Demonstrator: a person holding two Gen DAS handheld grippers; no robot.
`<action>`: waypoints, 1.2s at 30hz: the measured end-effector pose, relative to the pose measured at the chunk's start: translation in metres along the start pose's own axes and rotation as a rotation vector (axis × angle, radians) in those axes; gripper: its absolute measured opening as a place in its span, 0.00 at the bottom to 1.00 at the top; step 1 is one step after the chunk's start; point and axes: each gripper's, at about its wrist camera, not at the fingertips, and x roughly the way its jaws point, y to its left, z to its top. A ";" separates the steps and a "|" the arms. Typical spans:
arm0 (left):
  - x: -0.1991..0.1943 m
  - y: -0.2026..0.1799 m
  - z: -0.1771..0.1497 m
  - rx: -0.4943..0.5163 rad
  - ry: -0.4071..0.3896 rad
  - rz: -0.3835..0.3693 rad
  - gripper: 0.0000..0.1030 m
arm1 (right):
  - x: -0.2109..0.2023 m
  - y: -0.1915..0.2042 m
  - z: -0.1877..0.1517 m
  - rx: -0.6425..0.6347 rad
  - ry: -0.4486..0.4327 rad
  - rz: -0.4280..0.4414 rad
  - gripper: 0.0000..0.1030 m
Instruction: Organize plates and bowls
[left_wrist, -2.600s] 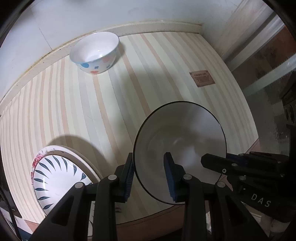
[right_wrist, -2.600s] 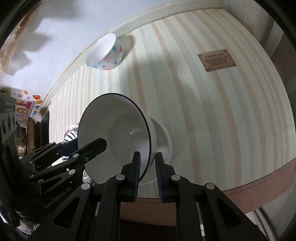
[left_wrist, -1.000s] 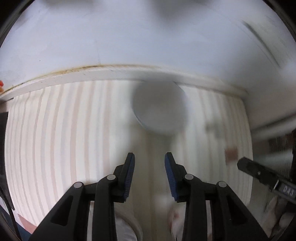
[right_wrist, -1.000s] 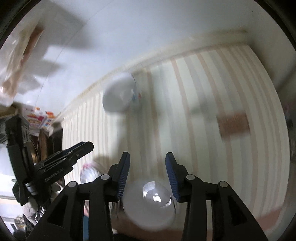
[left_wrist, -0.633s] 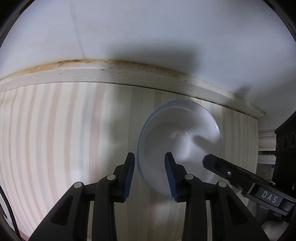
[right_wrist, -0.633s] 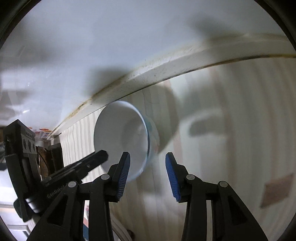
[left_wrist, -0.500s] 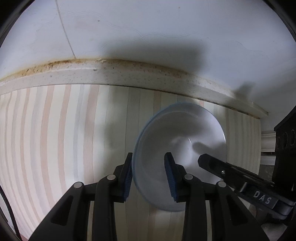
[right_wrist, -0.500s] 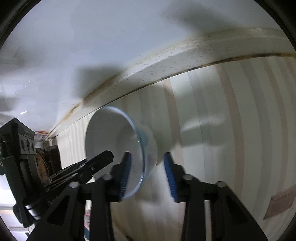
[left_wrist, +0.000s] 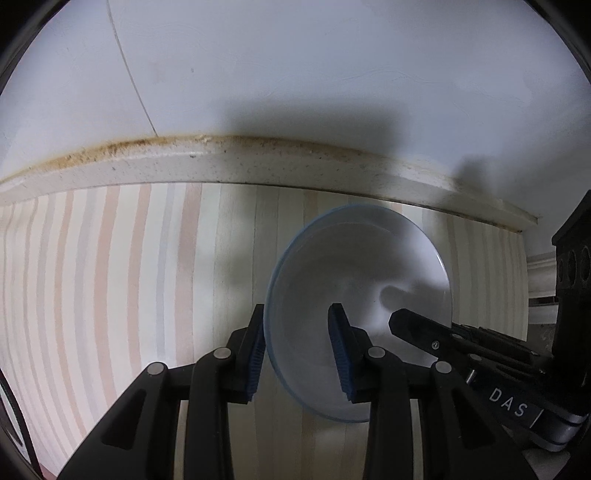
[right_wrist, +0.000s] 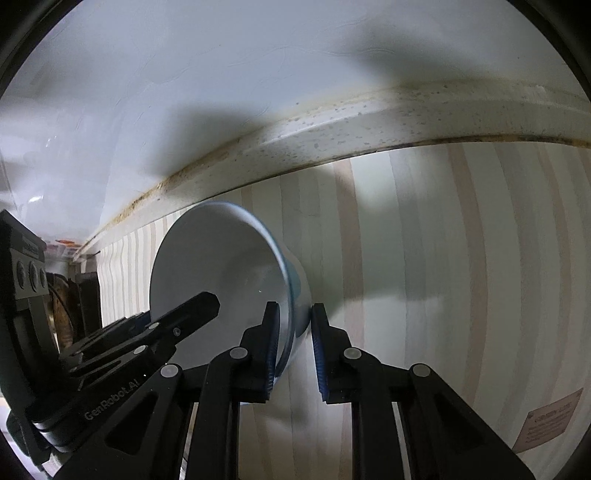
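The bowl (left_wrist: 362, 295) is white inside with a blue rim and sits on the striped cloth (left_wrist: 110, 288) close to the back ledge (left_wrist: 258, 166) where the counter meets the white wall (left_wrist: 295, 74). From my right side the bowl (right_wrist: 221, 266) shows its outer wall as well, pale with a blue band under the rim.

Both my grippers are on it, at opposite sides of its rim. My left gripper (left_wrist: 297, 354) straddles the near-left part of the rim, one blue pad outside the bowl and the other inside. The rim sits against the outer pad, while the inner pad looks to stand a little off the wall; the fingers are drawn well in, and I cannot tell for sure whether they actually pinch the wall.

My right gripper (right_wrist: 293, 354) has just been closing, with the bowl's right wall between its pads. One finger is inside the bowl and one outside, and the pads are now pressed on the rim and wall.

Each gripper shows in the other's view: my right one (left_wrist: 461, 343) reaches into the bowl from the right, and my left one (right_wrist: 147, 332) comes in from the left.

On the cloth at the far right lies a small brown label (right_wrist: 550, 421), well apart from the bowl.
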 end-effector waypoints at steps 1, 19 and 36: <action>-0.003 -0.003 -0.002 0.005 -0.008 0.005 0.30 | -0.001 0.002 -0.001 -0.007 -0.002 0.001 0.19; -0.099 -0.023 -0.068 0.121 -0.084 -0.045 0.30 | -0.085 0.035 -0.077 -0.039 -0.094 -0.013 0.19; -0.119 -0.070 -0.175 0.260 -0.039 -0.085 0.30 | -0.167 -0.005 -0.230 0.016 -0.110 -0.045 0.19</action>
